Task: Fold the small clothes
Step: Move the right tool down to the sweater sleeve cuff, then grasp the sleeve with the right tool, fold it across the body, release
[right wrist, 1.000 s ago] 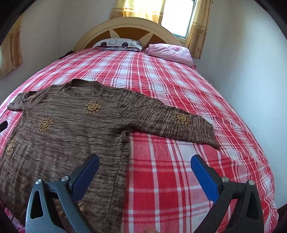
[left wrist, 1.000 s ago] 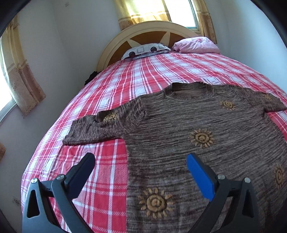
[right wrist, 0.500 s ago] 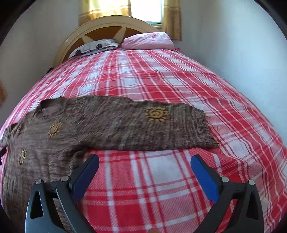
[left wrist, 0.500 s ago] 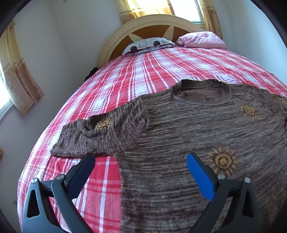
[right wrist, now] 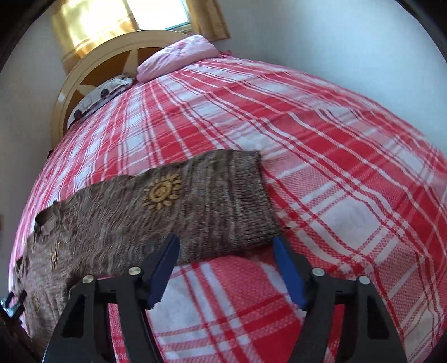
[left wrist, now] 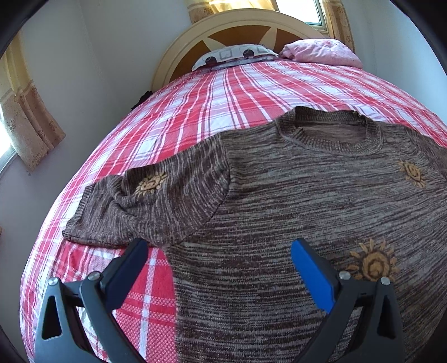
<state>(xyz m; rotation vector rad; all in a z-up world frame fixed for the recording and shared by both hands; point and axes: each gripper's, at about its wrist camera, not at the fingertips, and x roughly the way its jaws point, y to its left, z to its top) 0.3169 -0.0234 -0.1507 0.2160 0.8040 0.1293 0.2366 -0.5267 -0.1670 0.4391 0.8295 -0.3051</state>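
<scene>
A brown knit sweater [left wrist: 307, 201] with yellow sun patterns lies flat, front up, on the red plaid bed [left wrist: 212, 111]. Its left sleeve [left wrist: 145, 206] is a little wrinkled and spread out to the side. My left gripper [left wrist: 218, 248] is open, just above the armpit where sleeve meets body. In the right wrist view the right sleeve [right wrist: 201, 206] stretches toward its ribbed cuff [right wrist: 251, 201]. My right gripper [right wrist: 226, 245] is open, its blue fingertips on either side of the cuff's near edge, holding nothing.
A patterned pillow [left wrist: 234, 54] and a pink pillow [left wrist: 321, 51] lie at the round wooden headboard [left wrist: 251, 26]. Walls stand close on both sides of the bed. Curtained windows are at the left [left wrist: 25, 117] and behind the headboard.
Both grippers have moved forward and lower toward the sweater. The left now hovers at the left armpit; the right has swung to the right cuff and its jaws have narrowed.
</scene>
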